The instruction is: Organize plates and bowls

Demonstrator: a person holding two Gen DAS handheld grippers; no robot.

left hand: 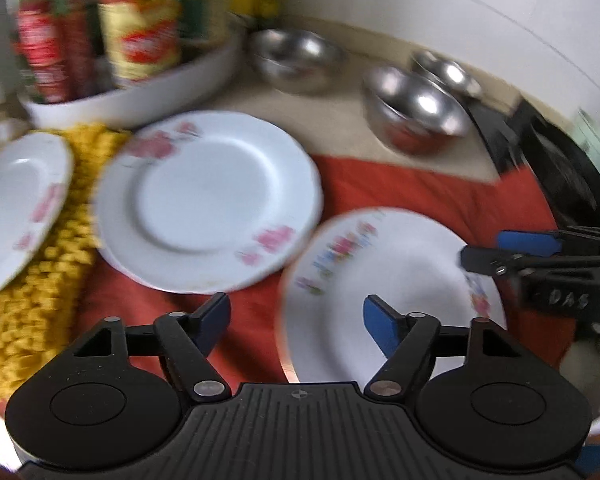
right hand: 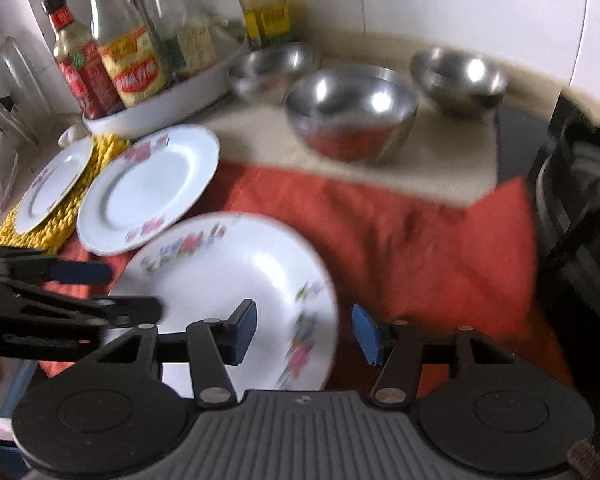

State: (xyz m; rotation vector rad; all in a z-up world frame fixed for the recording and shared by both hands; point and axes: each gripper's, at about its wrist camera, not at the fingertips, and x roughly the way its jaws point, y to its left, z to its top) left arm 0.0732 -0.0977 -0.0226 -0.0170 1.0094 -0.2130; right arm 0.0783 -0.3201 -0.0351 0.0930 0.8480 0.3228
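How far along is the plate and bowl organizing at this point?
Done: nothing visibly; three floral plates lie unstacked and three steel bowls stand apart. In hand: the left gripper and right gripper, both open, flank the nearest plate on the red cloth without clamping it. Left: probably stacking plates and nesting bowls.

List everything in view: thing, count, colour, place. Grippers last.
Plates: three, white with floral rims; one on the yellow mat, one beside it, the nearest over the red cloth.
Steel bowls: three, silver, on the counter behind the cloth.
Red cloth: one, centre.
Yellow mat: one, left.
White dish: one, back left, holding sauce bottles.
Left gripper: fingers apart, nothing gripped.
Right gripper: fingers either side of the nearest plate's rim; no contact shows.
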